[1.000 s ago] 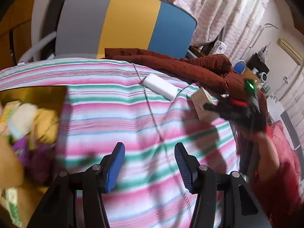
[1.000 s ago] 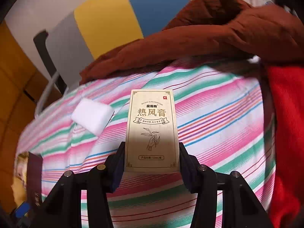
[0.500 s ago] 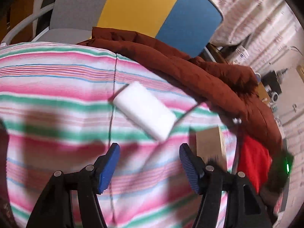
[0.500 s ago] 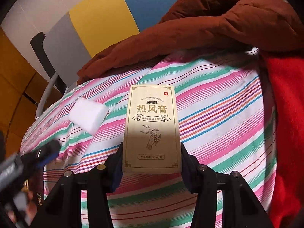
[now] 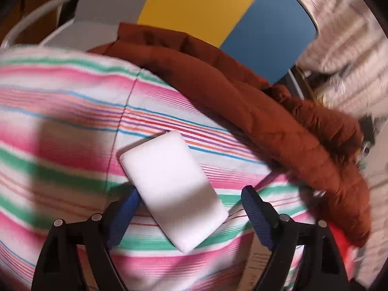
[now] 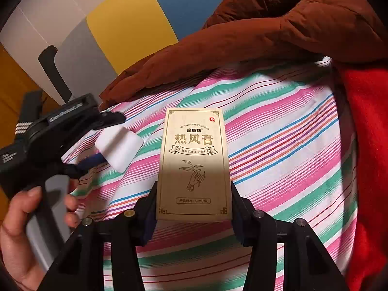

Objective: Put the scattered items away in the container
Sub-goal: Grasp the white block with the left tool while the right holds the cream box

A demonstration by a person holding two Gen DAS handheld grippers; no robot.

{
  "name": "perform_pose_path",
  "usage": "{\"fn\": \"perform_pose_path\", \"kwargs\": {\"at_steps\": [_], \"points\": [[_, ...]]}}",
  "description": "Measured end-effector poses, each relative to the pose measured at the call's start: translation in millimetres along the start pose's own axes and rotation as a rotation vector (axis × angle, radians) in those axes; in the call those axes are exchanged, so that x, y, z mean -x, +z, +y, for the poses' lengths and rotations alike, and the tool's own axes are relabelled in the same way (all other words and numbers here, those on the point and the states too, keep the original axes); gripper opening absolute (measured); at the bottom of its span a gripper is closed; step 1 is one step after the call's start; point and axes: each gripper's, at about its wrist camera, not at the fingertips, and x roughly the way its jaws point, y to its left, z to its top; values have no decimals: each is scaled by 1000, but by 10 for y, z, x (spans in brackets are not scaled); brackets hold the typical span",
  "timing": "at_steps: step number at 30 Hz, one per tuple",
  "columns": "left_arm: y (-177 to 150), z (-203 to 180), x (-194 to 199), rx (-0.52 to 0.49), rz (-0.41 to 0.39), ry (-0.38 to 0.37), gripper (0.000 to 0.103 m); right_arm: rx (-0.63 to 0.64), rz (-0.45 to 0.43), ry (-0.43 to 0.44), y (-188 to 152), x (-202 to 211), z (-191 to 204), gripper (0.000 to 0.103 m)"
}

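Here, spread wide in the left gripper (image 5: 191, 214), blue pads on either side of a white foam block (image 5: 173, 189) lying slantwise on the striped cloth (image 5: 60, 126); left pad (image 5: 123, 218) partly tucked behind the block's near long edge, right pad apart from it, no squeeze visible. Seen from the right wrist view, same block (image 6: 120, 146) lying flat between the black fingers of the left gripper (image 6: 103, 140), gripped at its handle by a bare hand (image 6: 26, 232). Clamped in the right gripper (image 6: 194, 214), a tan cardboard box (image 6: 194, 165) printed with Chinese characters and a drawn hand holding a sprig, held upright by its lower end, pads pressed against both narrow sides. Beyond both, a rust-brown padded jacket (image 6: 266, 31) heaped along the far edge of the cloth, a red fabric (image 6: 368, 145) at the right, and a grey, yellow and blue panel (image 5: 206, 7) behind. No container in either view.
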Motion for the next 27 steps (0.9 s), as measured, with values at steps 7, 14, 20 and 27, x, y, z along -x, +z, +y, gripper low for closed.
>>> {"fn": "perform_pose_path", "kwargs": {"at_steps": [7, 14, 20, 27], "points": [[-207, -171, -3, -272, -54, 120, 77, 13, -1, -4, -14, -8, 61, 51], [-293, 171, 212, -206, -110, 1, 36, 30, -4, -14, -10, -10, 59, 51], [-531, 234, 367, -233, -150, -27, 7, 48, -6, -23, -5, -23, 60, 51], [-342, 323, 419, -66, -84, -99, 40, 40, 7, -31, -23, -51, 40, 51]]}}
